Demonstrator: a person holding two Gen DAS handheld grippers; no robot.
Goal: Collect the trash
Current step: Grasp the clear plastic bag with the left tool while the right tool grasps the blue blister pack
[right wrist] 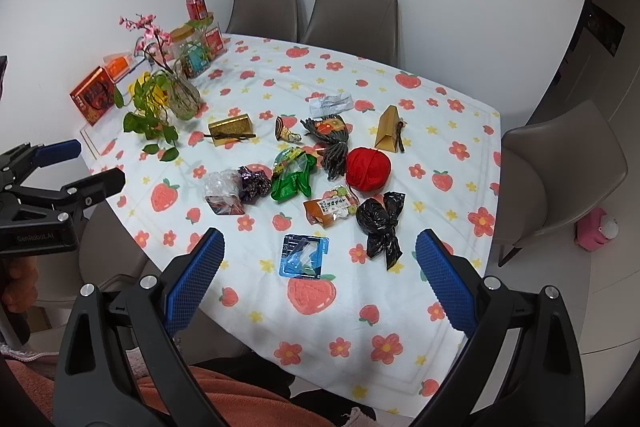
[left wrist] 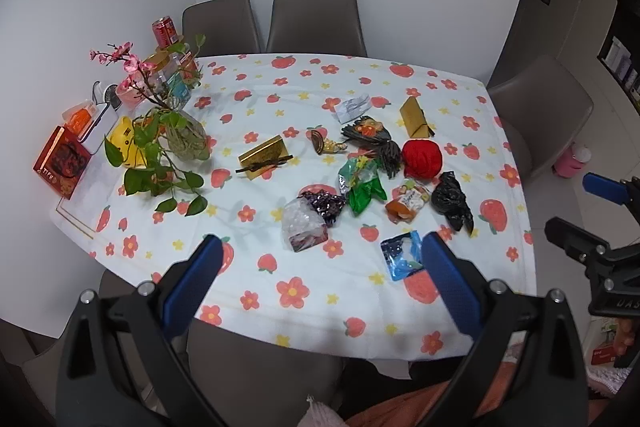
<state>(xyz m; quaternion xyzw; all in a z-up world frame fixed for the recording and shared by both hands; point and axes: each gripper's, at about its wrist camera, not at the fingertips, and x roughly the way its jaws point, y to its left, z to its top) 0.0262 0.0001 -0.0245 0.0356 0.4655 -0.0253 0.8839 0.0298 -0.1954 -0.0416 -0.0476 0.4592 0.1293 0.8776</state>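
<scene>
Both grippers hang above the near table edge, left gripper (left wrist: 320, 259) and right gripper (right wrist: 318, 253) each spread wide, holding nothing. Trash sits mid-frame on the flowered tablecloth (right wrist: 400, 307): blue wrapper (right wrist: 304, 255) nearest, black bag (right wrist: 380, 223) just right of it, green wrapper (right wrist: 290, 179) beyond.

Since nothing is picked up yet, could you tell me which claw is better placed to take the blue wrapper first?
Probably the right claw: it is open, and the blue wrapper lies centred between its fingers. In the left claw's view, it sits off by one finger.
</scene>
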